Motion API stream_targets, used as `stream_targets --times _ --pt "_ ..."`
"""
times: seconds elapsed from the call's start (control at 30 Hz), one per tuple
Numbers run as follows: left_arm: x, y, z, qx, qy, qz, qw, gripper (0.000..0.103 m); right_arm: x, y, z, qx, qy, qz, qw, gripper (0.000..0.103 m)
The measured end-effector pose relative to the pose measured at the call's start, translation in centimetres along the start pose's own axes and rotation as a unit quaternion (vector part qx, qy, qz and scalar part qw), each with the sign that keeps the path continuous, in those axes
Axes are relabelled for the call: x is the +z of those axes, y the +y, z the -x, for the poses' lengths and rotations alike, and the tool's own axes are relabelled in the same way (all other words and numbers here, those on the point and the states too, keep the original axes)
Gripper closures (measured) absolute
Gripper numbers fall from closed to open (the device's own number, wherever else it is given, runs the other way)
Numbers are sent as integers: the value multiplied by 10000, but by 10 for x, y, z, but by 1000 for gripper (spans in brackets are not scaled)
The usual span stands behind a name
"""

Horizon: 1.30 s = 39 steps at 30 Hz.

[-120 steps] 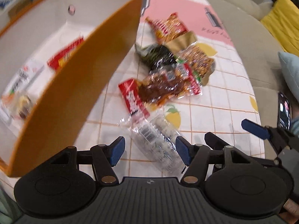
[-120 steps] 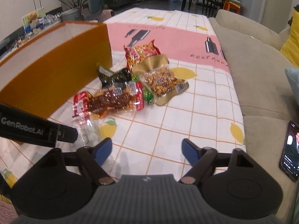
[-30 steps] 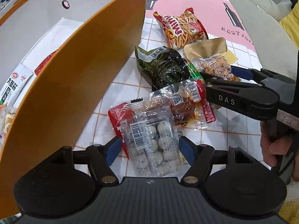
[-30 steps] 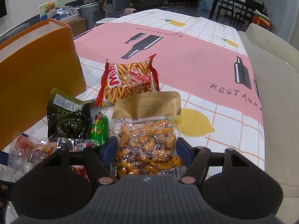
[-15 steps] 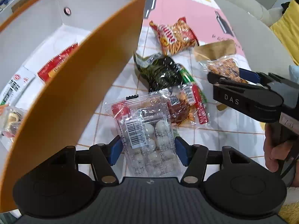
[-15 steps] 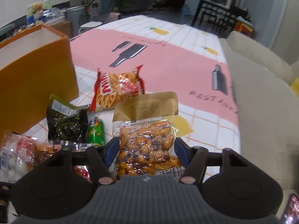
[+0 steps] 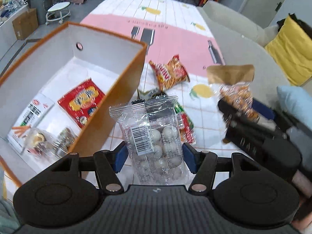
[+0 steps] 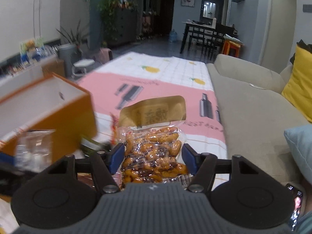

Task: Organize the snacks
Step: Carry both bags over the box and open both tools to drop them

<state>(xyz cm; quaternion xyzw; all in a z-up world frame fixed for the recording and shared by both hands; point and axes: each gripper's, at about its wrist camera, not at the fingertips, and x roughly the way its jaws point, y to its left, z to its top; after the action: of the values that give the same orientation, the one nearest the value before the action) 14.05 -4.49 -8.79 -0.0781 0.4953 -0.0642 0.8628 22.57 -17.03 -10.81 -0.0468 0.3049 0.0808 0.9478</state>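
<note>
Clear bag of white balls (image 7: 154, 136) is pinched by L gripper (image 7: 153, 154), bottom centre. Nut pack (image 8: 154, 154) is squeezed by R gripper (image 8: 154, 159), prob. lifted. Orange box (image 7: 109, 105) w/ snacks is seen upper left.

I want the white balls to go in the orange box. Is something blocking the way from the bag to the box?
Only the box's own near wall stands between. The left gripper holds the bag of white balls lifted beside it, and the orange box is open on top, with snacks lying flat inside.
</note>
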Motion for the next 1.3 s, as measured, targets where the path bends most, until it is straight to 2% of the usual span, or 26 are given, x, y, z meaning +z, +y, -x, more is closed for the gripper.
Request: stream_targets --times 0.33,0.53,0.73,0.93,1.13,1.3 --pt "22 28 56 176 -438 -384 9981 34 13 44 55 564 -350 -207 9976 41" --pt "47 54 78 482 -561 -595 9955 34 34 68 64 818 -403 -120 9958 41" --pt "73 71 91 853 -634 -965 9896 34 67 101 58 1201 -413 286 9915 41" --pt "91 92 72 1247 -279 -1406 9818 34 94 137 27 1440 -306 796 9859 41" --pt "93 107 35 1291 124 -1908 9730 34 103 167 -20 1454 -104 1535 9773 41" --pt "98 120 4 1126 340 -1834 9760 34 99 178 -60 1490 223 1995 9682 41"
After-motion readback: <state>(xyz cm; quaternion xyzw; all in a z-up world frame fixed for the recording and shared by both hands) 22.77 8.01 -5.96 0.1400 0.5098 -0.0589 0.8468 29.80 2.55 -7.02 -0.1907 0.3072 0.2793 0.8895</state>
